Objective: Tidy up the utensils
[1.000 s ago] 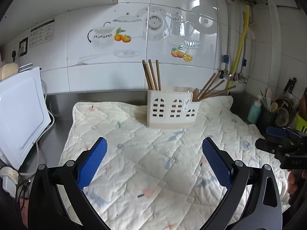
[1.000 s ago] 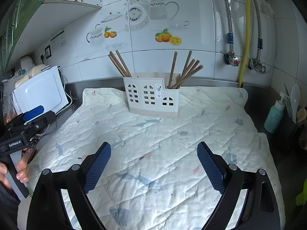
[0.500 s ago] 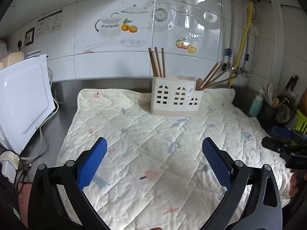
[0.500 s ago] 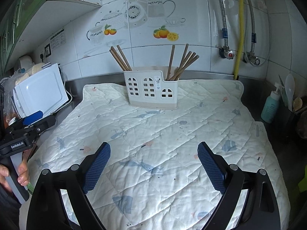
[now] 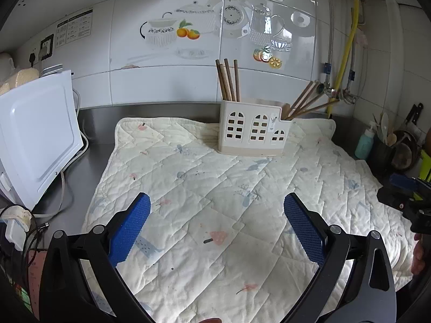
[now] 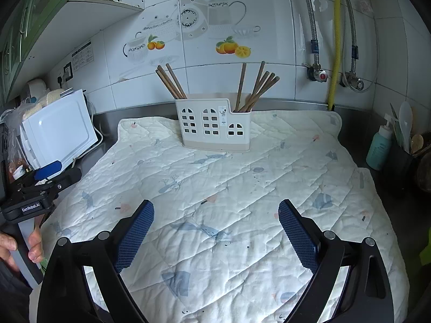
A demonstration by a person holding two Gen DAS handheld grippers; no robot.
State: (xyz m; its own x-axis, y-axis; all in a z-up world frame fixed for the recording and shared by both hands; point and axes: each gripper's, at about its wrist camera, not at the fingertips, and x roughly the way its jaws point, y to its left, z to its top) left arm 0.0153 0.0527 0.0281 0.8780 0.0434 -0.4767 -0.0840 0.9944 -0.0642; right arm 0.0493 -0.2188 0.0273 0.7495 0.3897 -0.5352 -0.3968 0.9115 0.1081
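A white utensil holder [image 5: 253, 130] [image 6: 214, 123] with window cut-outs stands at the back of a quilted mat [image 5: 229, 193] [image 6: 215, 188]. Several wooden chopsticks [image 5: 229, 80] [image 6: 171, 80] stick up from its left compartment. More chopsticks [image 5: 307, 102] [image 6: 256, 86] lean out of its right compartment. My left gripper [image 5: 216, 226] is open and holds nothing, well in front of the holder. My right gripper [image 6: 215, 231] is open and bare too, also near the mat's front. Each gripper shows at the edge of the other's view.
A white appliance [image 5: 35, 134] with cables stands left of the mat. At the right are a teal bottle [image 6: 379, 145] and a dark pot of spoons [image 5: 388, 145]. Pipes and valves [image 6: 336, 40] run down the tiled wall. A person's hand [image 6: 16, 245] grips the left handle.
Both grippers have drawn back and risen from the holder, which looks smaller and farther. Both stay open.
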